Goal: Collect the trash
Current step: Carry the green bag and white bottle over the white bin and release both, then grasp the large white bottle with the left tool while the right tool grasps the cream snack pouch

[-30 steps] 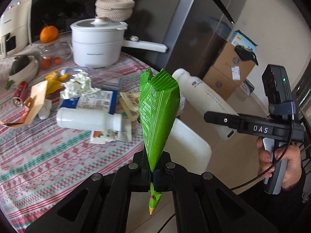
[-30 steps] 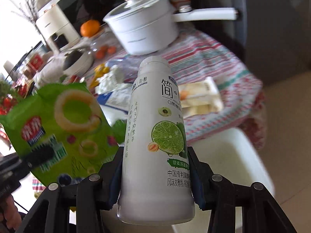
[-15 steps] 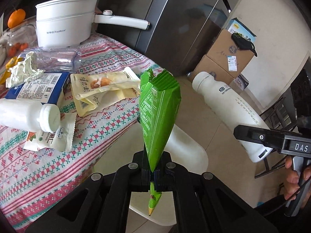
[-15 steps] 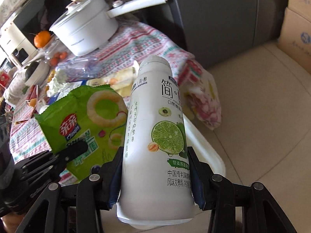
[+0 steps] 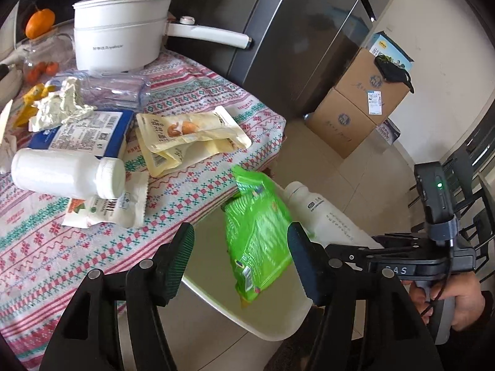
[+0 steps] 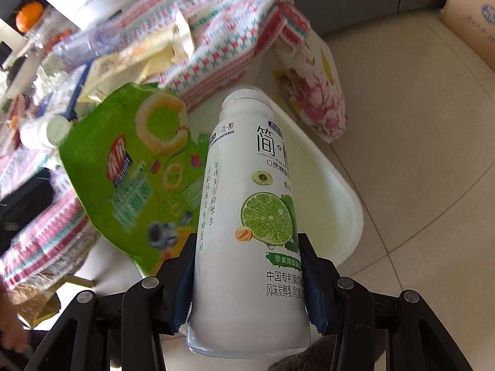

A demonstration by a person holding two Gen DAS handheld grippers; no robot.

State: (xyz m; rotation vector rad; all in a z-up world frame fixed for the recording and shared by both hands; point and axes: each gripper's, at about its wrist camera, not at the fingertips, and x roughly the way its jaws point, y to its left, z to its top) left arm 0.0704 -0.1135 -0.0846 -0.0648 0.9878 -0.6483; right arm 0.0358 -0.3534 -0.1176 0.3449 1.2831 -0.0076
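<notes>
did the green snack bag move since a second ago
Yes. The green snack bag has left the opening left gripper and tilted down toward the white bin beside the table.

The left gripper (image 5: 239,259) is opening, its jaws now clear of the green snack bag (image 5: 256,235), which has slipped from upright between the pads and tilts blurred over the white bin (image 5: 278,327).

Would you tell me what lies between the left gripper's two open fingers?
In the left wrist view, the crinkled green snack bag hangs loose between the opening left gripper's jaws, above the white plastic bin.
</notes>
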